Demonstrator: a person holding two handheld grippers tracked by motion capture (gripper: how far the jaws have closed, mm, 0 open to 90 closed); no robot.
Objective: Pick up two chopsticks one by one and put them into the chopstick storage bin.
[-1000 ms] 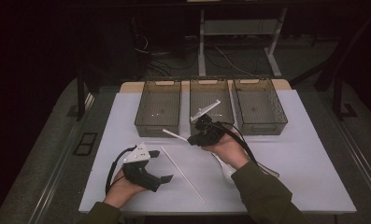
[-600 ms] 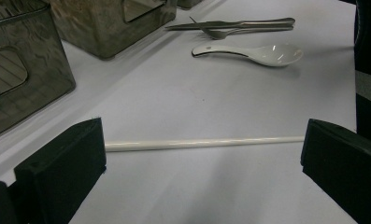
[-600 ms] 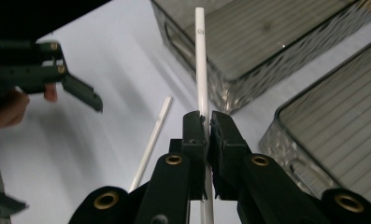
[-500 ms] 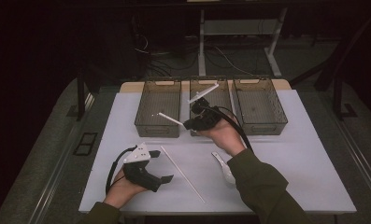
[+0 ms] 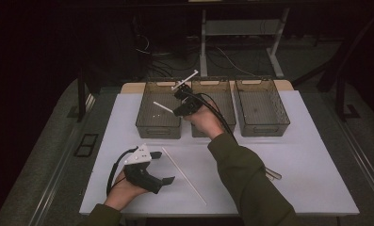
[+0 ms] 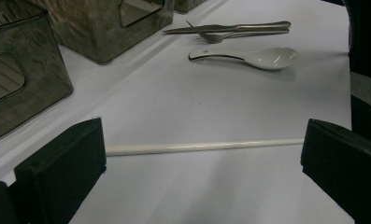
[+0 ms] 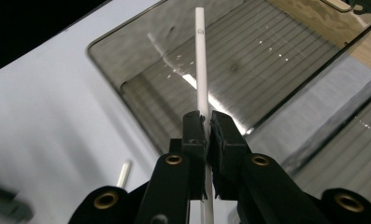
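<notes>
From the high view, my right tongs point(image 5: 181, 99) are clamped on a white stick point(image 5: 175, 88), holding it in the air over the gap between the left bin point(image 5: 159, 109) and the middle bin point(image 5: 214, 104). A third bin point(image 5: 261, 106) sits to the right on the white desk point(image 5: 312, 155). My left tongs point(image 5: 158, 168) rest near the front edge, jaws spread and holding nothing, with a second white stick point(image 5: 183, 175) lying just beside them.

In the left gripper view, that second stick point(image 6: 202, 146) lies flat across the desk between the 2 wide-open jaws. Farther off lie a white spoon point(image 6: 248, 55) and a fork point(image 6: 227, 30).

In the right gripper view, the jaws pinch the white stick point(image 7: 201, 65) tight; it pokes out over the left bin's ribbed floor point(image 7: 267, 70).
</notes>
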